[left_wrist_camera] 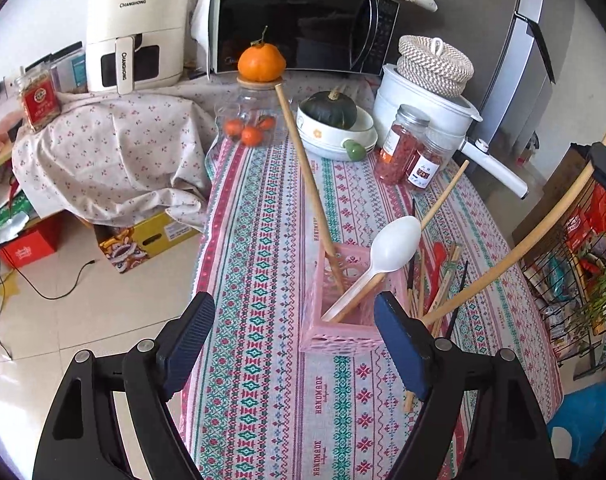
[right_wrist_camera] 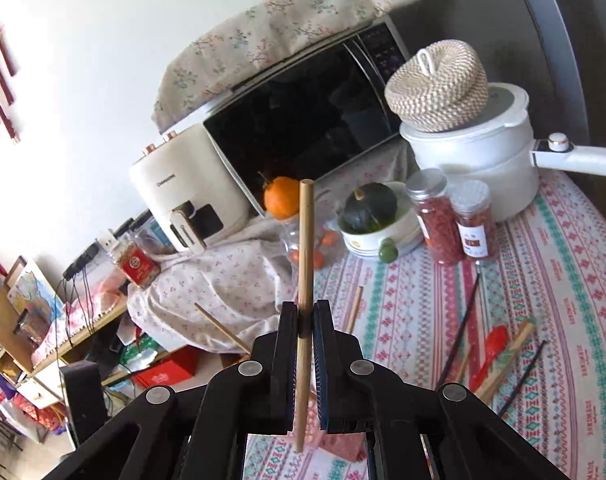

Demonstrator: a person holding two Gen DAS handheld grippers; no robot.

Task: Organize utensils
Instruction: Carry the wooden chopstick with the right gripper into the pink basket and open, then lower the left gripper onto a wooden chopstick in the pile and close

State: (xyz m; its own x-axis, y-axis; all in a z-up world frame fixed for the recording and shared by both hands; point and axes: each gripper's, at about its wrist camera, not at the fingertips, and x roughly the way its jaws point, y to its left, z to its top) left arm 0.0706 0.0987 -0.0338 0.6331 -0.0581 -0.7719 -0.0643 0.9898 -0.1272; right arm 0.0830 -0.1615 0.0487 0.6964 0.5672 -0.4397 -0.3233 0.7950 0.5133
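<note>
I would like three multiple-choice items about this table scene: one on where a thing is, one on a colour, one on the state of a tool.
1. Where does the white plastic spoon stand?
A. In the pink basket
B. In the white bowl
C. Flat on the tablecloth

2. What colour is the squash in the white bowl?
A. Orange
B. Dark green
C. Yellow

3. What is the state of the right tool?
A. Open and empty
B. Shut on a red spoon
C. Shut on a wooden chopstick

Answers: 1 A, the spoon's handle goes down into the pink basket and its head leans out over the rim. 2 B, the squash is dark green with a pale stem. 3 C, the wooden chopstick is clamped between both pads and sticks out above and below them.
</note>
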